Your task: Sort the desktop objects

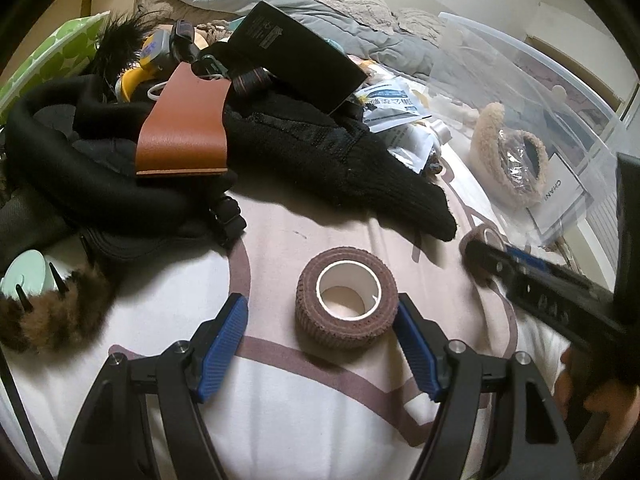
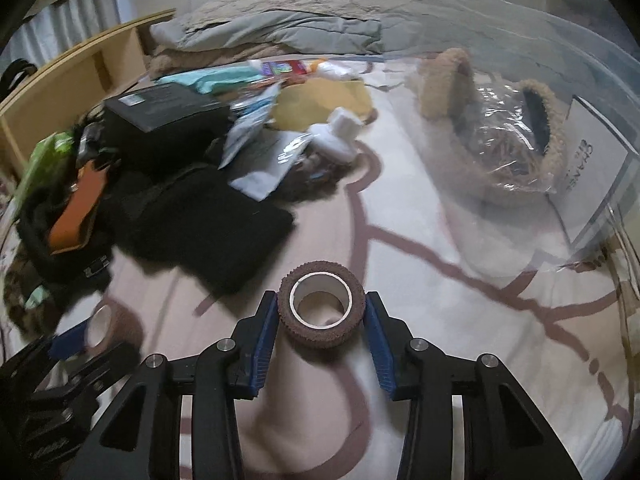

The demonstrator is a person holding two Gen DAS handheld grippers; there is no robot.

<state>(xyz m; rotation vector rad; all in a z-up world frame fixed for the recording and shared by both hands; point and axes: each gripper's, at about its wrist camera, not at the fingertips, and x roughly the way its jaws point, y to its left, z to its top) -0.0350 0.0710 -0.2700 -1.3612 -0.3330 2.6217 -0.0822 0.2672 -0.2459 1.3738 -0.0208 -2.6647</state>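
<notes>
Two brown bandage rolls lie on the pink-patterned bed sheet. One bandage roll (image 1: 347, 304) stands on end between the fingers of my left gripper (image 1: 320, 308), which is open: the right pad is at the roll's side, the left pad stands well clear. The second bandage roll (image 2: 321, 306) sits between the blue pads of my right gripper (image 2: 321, 300), and both pads press on its sides. In the left wrist view the right gripper (image 1: 486, 254) and its roll (image 1: 474, 240) show at the right. The left gripper (image 2: 68, 340) shows blurred at the lower left of the right wrist view.
A pile lies behind: black knitted cloth (image 1: 360, 168), a brown leather strap (image 1: 184, 120), a black box (image 1: 296, 52), paper packets (image 1: 392, 104), a white bottle (image 2: 336, 136). A furry claw (image 1: 52, 312) lies at left. A clear plastic bin (image 2: 600, 80) at right holds a fuzzy band (image 2: 516, 152).
</notes>
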